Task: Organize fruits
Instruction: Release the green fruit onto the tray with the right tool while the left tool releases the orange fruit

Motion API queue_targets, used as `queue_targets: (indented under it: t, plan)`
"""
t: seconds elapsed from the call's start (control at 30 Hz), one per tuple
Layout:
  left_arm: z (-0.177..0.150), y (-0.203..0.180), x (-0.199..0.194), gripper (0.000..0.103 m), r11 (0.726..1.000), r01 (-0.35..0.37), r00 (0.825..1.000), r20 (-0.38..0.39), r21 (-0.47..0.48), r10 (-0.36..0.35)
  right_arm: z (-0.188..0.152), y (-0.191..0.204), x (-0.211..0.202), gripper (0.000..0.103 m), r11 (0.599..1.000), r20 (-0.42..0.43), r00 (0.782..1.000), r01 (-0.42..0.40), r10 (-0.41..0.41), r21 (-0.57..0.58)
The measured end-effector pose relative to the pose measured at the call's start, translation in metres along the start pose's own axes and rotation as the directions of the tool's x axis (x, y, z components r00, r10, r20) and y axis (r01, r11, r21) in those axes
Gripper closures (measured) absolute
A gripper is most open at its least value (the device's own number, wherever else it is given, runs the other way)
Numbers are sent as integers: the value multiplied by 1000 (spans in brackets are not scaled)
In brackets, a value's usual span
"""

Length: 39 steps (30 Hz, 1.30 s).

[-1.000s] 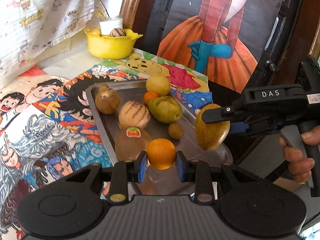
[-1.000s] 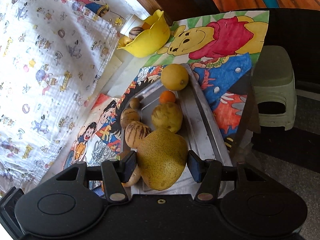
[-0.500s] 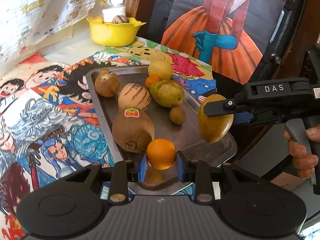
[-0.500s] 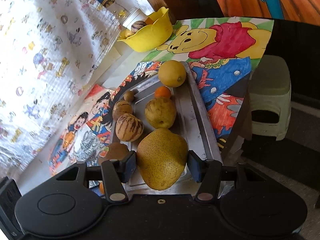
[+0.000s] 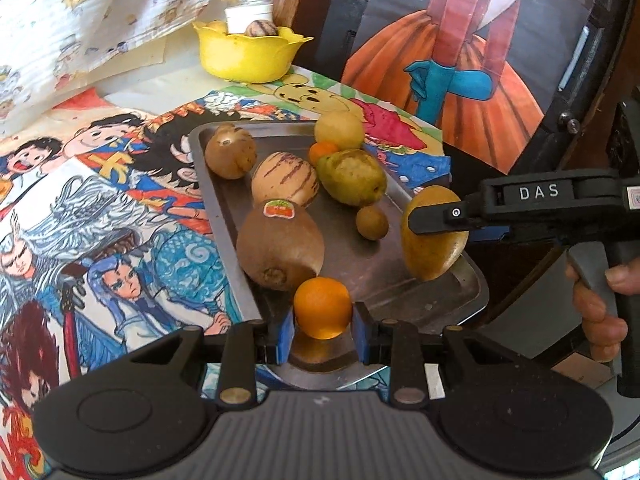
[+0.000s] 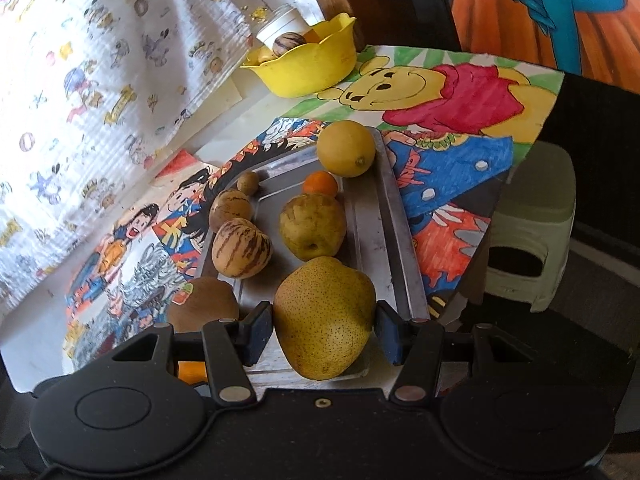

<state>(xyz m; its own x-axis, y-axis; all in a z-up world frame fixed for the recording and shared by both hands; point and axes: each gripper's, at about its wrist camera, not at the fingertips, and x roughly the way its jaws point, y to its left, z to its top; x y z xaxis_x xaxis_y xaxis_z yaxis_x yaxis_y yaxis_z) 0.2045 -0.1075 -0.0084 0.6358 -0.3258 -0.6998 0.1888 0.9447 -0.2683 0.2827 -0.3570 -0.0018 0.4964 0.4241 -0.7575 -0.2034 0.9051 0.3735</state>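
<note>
**Two fruits held up over the tray**

The small orange point(image 5: 322, 307) sits between the blue pads of the left gripper point(image 5: 323, 330). The pads press on both its sides, so the gripper is clamped on it. It hangs just over the near end of the metal tray point(image 5: 404, 280), and its glow shows on the metal under it. The grip looks the same as a second ago. What has changed is the view: the tray and its fruit have slid nearer and lower in the left picture, so the hand seems to have tipped or shifted a little.

The big speckled pear point(image 6: 325, 316) is clamped in the right gripper point(image 6: 325, 330), a pad on each side. In the left picture the same pear hangs over the tray's right edge, with one black finger across it and a person's hand point(image 5: 600, 312) on the handle. In the right picture the table has turned since a second ago, so that wrist has rolled.

On the tray lie a brown kiwi point(image 5: 280, 250) with a sticker, a striped melon point(image 5: 285, 180), a green pear point(image 5: 354, 176), a tiny brown fruit point(image 5: 372, 222), another brown fruit point(image 5: 230, 156), a second small orange point(image 5: 323, 151) and a yellow lemon point(image 6: 346, 148) at the far end. A yellow bowl point(image 5: 248, 58) stands well behind the tray.

I think both fruits are picked up but not sorted yet. The holds look steady, so carrying them to their places can come next.
</note>
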Motion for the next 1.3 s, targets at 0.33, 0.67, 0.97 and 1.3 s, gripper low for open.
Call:
queue_targets:
  t: [0.33, 0.67, 0.97, 1.3]
  plan:
    - [-3, 2, -1, 70, 999, -18, 1000, 2, -31, 18, -2, 12, 4, 46, 987, 33, 997, 71, -67, -141]
    - [-3, 2, -1, 69, 999, -16, 1000, 4, -41, 16, -3, 16, 8, 46, 979, 52, 996, 81, -73, -187]
    - [-3, 2, -2, 68, 999, -17, 1000, 5, -43, 18, -4, 10, 9, 46, 986, 63, 997, 63, -54, -154]
    - [-3, -1, -4, 68, 999, -20, 1000, 5, -35, 21, -7, 2, 9, 45, 989, 83, 996, 56, -45, -133]
